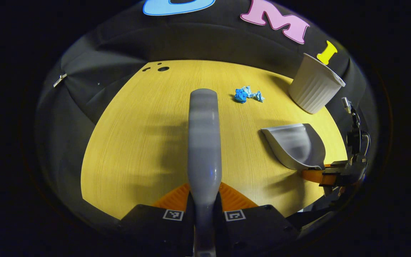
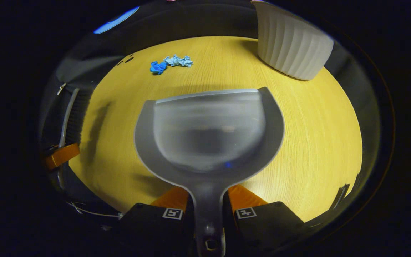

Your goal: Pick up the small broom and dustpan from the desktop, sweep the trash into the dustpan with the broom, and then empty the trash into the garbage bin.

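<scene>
The left claw (image 1: 204, 203) is clamped on the broom (image 1: 204, 142), which points toward 12 o'clock over the desk (image 1: 137, 142). The right claw (image 2: 208, 207) grips the dustpan (image 2: 209, 132) handle (pan above the desk). Blue trash (image 2: 171, 63) lies at 11 o'clock, the garbage bin (image 2: 291, 46) at 1 o'clock.

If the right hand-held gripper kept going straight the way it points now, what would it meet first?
Carrying the dustpan, the right hand-held gripper faces bare desktop. The blue crumpled trash lies ahead-left, the white garbage bin ahead-right. Probably it passes between them; depth is unclear.
</scene>
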The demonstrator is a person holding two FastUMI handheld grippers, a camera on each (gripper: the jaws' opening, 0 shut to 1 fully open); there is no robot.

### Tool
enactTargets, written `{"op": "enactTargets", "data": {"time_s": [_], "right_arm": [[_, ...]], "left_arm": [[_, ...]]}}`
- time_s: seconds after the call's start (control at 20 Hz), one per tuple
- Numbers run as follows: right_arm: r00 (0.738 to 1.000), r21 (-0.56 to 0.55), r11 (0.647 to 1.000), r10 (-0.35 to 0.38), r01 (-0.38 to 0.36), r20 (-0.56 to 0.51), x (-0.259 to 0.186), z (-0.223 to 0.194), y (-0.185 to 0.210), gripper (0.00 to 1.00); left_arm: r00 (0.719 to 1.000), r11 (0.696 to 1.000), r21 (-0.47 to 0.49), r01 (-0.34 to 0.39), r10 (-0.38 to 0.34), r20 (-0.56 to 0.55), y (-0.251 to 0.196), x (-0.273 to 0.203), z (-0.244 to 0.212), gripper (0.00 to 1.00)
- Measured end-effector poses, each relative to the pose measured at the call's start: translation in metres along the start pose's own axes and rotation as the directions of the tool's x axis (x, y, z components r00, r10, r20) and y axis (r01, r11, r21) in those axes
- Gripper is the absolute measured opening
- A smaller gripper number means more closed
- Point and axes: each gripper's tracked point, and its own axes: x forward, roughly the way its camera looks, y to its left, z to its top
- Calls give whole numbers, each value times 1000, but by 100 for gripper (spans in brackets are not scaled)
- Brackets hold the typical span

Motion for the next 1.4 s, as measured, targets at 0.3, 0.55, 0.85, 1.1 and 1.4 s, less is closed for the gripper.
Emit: {"op": "enactTargets", "data": {"time_s": [0.3, 0.55, 0.85, 1.1, 1.4], "right_arm": [[998, -86, 995, 57, -58, -15, -7, 5, -14, 44], [999, -185, 982, 48, -48, -7, -13, 20, -38, 36], [999, -265, 963, 41, -45, -20, -12, 28, -64, 36], [996, -265, 960, 77, -86, -45, -7, 28, -63, 36], [993, -276, 955, 94, -110, -73, -3, 27, -67, 36]], "left_arm": [[1000, 991, 134, -25, 26, -3, 3, 25, 38, 27], [996, 954, 286, -89, 90, 12, 15, 67, 98, 23], [994, 867, 492, -83, 109, -25, 0, 141, 165, 27], [992, 710, 702, -54, 118, -42, -18, 181, 200, 27], [998, 572, 820, 34, 28, -61, -63, 198, 214, 28]]}}
